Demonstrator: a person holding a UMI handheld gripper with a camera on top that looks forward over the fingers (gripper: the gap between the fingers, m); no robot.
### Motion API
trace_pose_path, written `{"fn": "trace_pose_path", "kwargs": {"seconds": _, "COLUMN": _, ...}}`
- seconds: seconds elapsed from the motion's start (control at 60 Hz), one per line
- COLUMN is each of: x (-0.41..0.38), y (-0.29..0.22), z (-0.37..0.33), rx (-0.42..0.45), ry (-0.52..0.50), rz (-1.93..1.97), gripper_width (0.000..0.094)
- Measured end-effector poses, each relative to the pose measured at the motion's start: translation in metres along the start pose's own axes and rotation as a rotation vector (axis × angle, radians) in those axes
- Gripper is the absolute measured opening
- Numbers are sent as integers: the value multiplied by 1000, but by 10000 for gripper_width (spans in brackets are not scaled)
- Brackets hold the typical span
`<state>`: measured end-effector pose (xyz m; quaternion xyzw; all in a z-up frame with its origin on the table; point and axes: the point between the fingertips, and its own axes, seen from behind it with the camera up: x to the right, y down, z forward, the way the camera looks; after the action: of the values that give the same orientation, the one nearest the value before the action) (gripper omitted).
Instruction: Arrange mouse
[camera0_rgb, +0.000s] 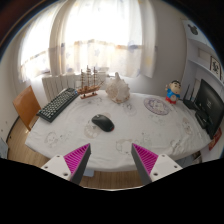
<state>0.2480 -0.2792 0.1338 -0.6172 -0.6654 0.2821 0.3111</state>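
Note:
A black mouse (102, 123) lies on the white patterned table (120, 140), near its middle. My gripper (112, 160) is open and empty, its two pink-padded fingers (77, 157) spread wide at the table's near edge. The mouse lies well beyond the fingers, slightly left of the midline between them. Nothing stands between the fingers.
A black keyboard (57, 104) lies at the table's left. A model ship (89, 82) and a white bundle (118, 90) stand at the back. A glass dish (157, 105), a small figure (174, 93) and a dark monitor (208, 105) are at the right. Curtained windows lie behind.

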Motion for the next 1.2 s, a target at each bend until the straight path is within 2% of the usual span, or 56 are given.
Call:
{"fn": "trace_pose_path", "kwargs": {"seconds": 0.183, "x": -38, "y": 3, "z": 45, "rx": 52, "ry": -16, "rz": -7, "gripper_width": 848}}
{"fn": "trace_pose_path", "kwargs": {"seconds": 0.367, "x": -39, "y": 12, "z": 120, "rx": 52, "ry": 6, "rz": 34, "gripper_width": 848}}
{"fn": "trace_pose_path", "kwargs": {"seconds": 0.567, "x": -34, "y": -3, "z": 197, "rx": 97, "ry": 0, "rz": 4, "gripper_width": 849}}
{"fn": "trace_pose_path", "kwargs": {"seconds": 0.833, "x": -28, "y": -39, "z": 259, "rx": 88, "ry": -49, "rz": 15, "gripper_width": 853}}
{"fn": "trace_pose_path", "kwargs": {"seconds": 1.1, "x": -12, "y": -70, "z": 302, "rx": 62, "ry": -47, "rz": 13, "gripper_width": 848}}
{"fn": "trace_pose_path", "kwargs": {"seconds": 1.15, "x": -15, "y": -70, "z": 304, "rx": 49, "ry": -67, "rz": 24, "gripper_width": 794}}
{"fn": "trace_pose_path", "kwargs": {"seconds": 1.2, "x": -20, "y": -70, "z": 304, "rx": 44, "ry": -89, "rz": 31, "gripper_width": 643}}
